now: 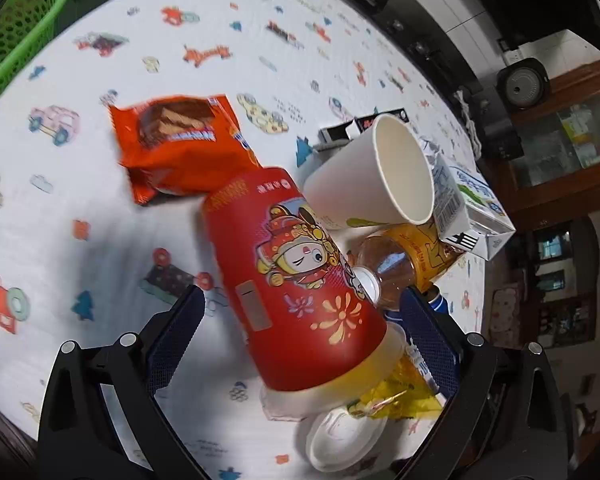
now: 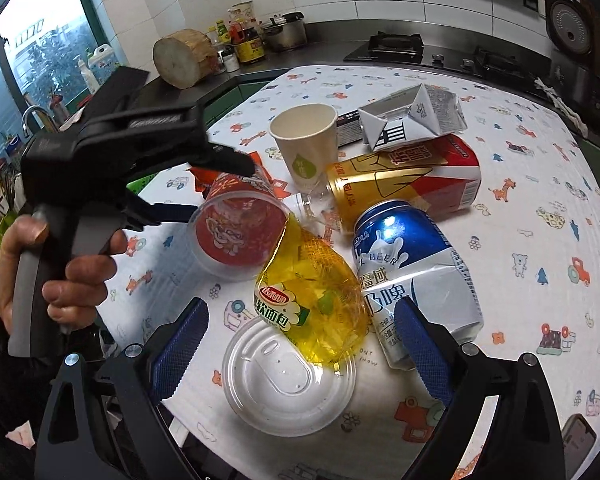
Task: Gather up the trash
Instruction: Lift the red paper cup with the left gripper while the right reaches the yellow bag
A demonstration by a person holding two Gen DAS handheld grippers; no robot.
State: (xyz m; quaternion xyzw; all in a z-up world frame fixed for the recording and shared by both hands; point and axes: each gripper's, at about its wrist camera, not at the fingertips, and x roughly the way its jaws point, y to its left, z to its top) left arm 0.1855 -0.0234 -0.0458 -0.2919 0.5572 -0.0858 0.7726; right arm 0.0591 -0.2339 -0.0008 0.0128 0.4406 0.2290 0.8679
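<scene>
A red printed cup [image 1: 296, 280] lies on its side on the table between the open fingers of my left gripper [image 1: 304, 320], not touching either pad; it also shows in the right wrist view [image 2: 240, 232]. A white paper cup [image 1: 372, 176], an orange snack wrapper [image 1: 180, 144], a clear bottle with a yellow label [image 1: 404, 260] and a white carton [image 1: 472, 212] lie around it. My right gripper [image 2: 300, 332] is open above a yellow bread wrapper [image 2: 312, 292], a clear plastic lid [image 2: 288, 380] and a dented blue-white beer can [image 2: 412, 276].
A green basket [image 1: 16, 40] stands off the table's far left corner. A red carton [image 2: 448, 180] lies behind the beer can. The table has a white cartoon-print cloth [image 2: 540, 200]. A kitchen counter with a stove [image 2: 396, 46], a pot and bottles runs behind.
</scene>
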